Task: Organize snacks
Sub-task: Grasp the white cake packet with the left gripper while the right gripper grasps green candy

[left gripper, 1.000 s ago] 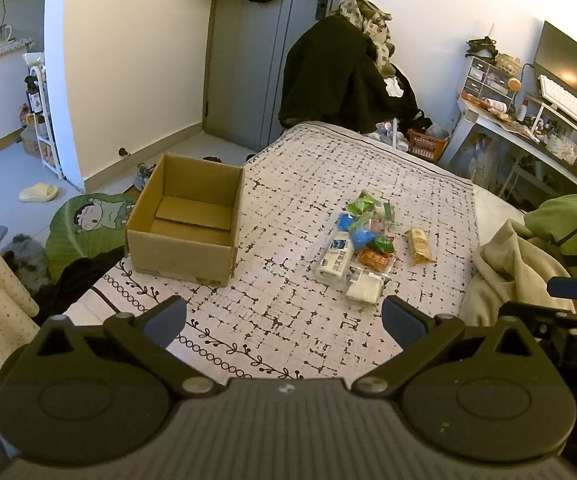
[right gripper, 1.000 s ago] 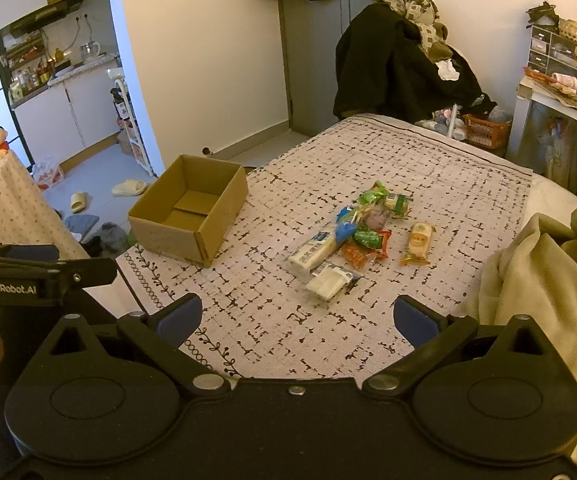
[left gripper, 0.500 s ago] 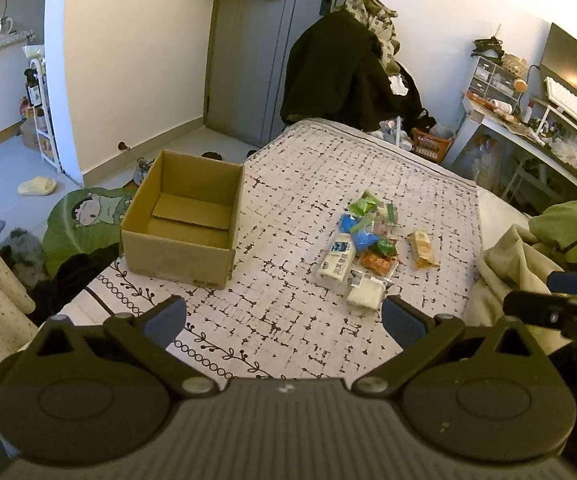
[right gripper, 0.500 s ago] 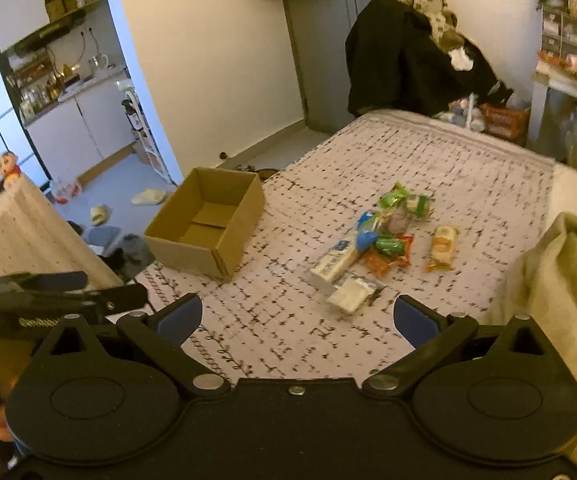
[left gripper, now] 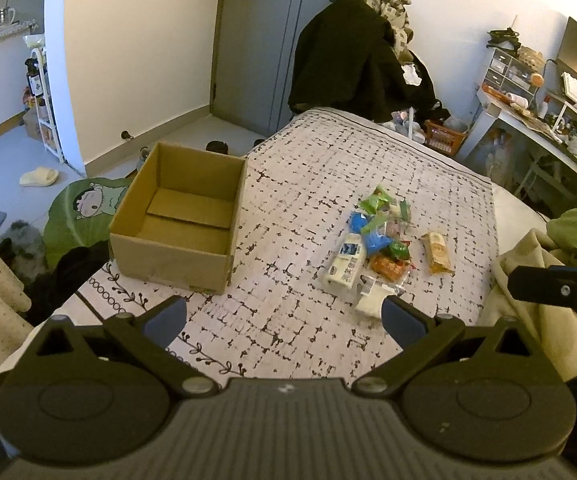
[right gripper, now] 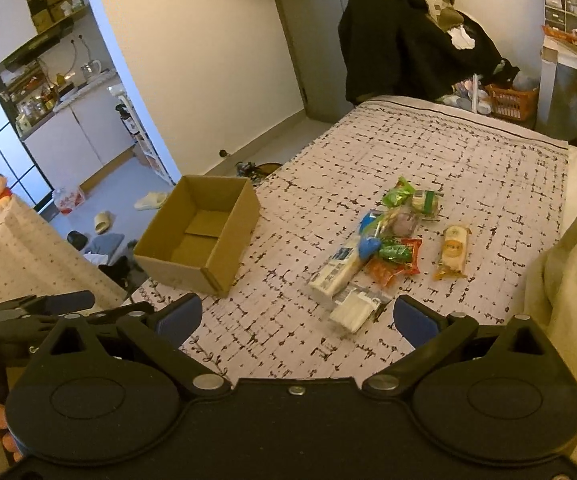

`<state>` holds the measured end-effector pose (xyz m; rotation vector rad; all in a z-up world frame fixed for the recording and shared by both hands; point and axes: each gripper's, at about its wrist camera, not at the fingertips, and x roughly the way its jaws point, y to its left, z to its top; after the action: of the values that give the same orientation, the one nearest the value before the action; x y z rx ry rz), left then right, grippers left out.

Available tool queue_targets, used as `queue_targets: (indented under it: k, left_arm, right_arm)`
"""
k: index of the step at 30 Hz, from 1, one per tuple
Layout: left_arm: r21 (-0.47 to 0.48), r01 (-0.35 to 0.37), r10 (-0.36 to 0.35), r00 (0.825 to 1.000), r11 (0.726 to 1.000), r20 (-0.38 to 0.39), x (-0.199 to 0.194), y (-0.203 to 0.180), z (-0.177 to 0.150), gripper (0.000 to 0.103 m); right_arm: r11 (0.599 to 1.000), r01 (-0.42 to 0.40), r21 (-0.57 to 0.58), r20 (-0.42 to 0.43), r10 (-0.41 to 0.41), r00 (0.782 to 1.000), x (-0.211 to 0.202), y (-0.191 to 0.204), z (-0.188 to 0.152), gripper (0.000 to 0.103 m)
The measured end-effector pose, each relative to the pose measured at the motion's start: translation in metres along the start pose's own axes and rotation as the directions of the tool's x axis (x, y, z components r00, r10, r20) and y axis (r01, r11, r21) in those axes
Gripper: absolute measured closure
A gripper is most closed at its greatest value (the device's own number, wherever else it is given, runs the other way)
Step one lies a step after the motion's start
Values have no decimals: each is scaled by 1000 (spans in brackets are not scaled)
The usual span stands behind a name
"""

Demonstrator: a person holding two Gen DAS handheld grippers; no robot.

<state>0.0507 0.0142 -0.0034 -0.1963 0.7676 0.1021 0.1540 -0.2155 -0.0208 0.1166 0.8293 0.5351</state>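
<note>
Patterned bedspread (right gripper: 468,152), snacks piled beside an empty cardboard box (right gripper: 204,236).
Right gripper (right gripper: 296,316), jaws apart, sits nearest the white packet (right gripper: 354,308), lying diagonally just ahead.

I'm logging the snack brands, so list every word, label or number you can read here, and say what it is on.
None can be read.
White carton: blue label panel, print too small.
Yellow packet: round label, blurred.
Orange packet and green packets: print illegible.
Cardboard box: no visible marking.
</note>
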Motion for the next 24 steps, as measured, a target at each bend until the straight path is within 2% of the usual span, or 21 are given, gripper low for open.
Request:
queue_targets:
  k: [3, 7, 12, 21, 23, 24]
  left_arm:
    - [-8, -15, 15, 1000, 1000, 0, 8, -2, 5, 1]
    - [-35, 3, -4, 1000, 999, -22, 22, -3, 11, 1]
    - [-48, 6, -8, 999, 999, -52, 45, -9, 16, 3]
    - [-29, 28, -30, 998, 999, -51, 71, -28, 33, 7]
    - [-40, 34, -36, 998, 999, -53, 78, -29, 37, 8]
    - [-39, 33, -35, 998, 999, -52, 83, -31, 39, 8]
  right_arm:
    - [999, 7, 32, 5, -8, 1000, 6, -11, 6, 0]
    - [996, 49, 78, 22, -51, 998, 13, -29, 17, 0]
    - [991, 61, 117, 32, -66, 997, 28, -48, 29, 1]
    - [988, 70, 138, 23, -74, 997, 60, -67, 48, 12]
    - [985, 62, 163, 7, -64, 998, 71, -73, 51, 21]
    - [982, 63, 177, -3, -64, 998, 76, -77, 52, 22]
